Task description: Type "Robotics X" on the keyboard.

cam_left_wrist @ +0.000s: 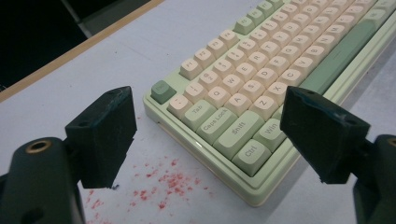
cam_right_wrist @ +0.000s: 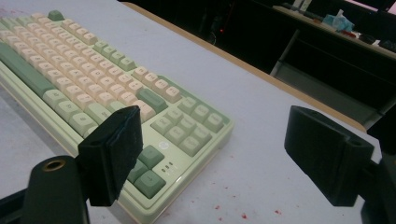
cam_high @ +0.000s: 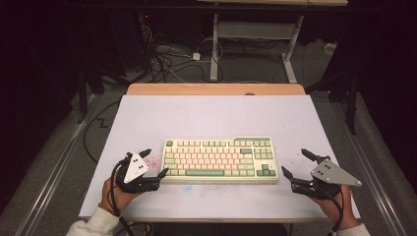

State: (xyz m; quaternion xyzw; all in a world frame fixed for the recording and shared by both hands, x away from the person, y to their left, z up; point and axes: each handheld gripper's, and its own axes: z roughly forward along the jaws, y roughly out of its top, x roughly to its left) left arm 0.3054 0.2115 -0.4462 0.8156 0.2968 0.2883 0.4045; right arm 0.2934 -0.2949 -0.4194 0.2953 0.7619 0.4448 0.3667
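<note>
A green and cream keyboard (cam_high: 220,160) lies flat near the table's front, long side toward me. My left gripper (cam_high: 154,162) rests open at its left end; in the left gripper view its jaws stand wide around the keyboard's near left corner (cam_left_wrist: 247,154), with nothing between the pads. At the keyboard's right end my right gripper (cam_high: 297,162) is open too. The right gripper view has one jaw in front of the keyboard's right corner (cam_right_wrist: 187,135) and the other over bare table. Neither gripper touches the keyboard.
The white table top (cam_high: 211,115) has a wooden strip (cam_high: 216,89) along its far edge. Red specks (cam_left_wrist: 159,184) stain the surface by the keyboard's left corner. Beyond the table stand a desk frame (cam_high: 255,44) and loose cables (cam_high: 167,59) on the floor.
</note>
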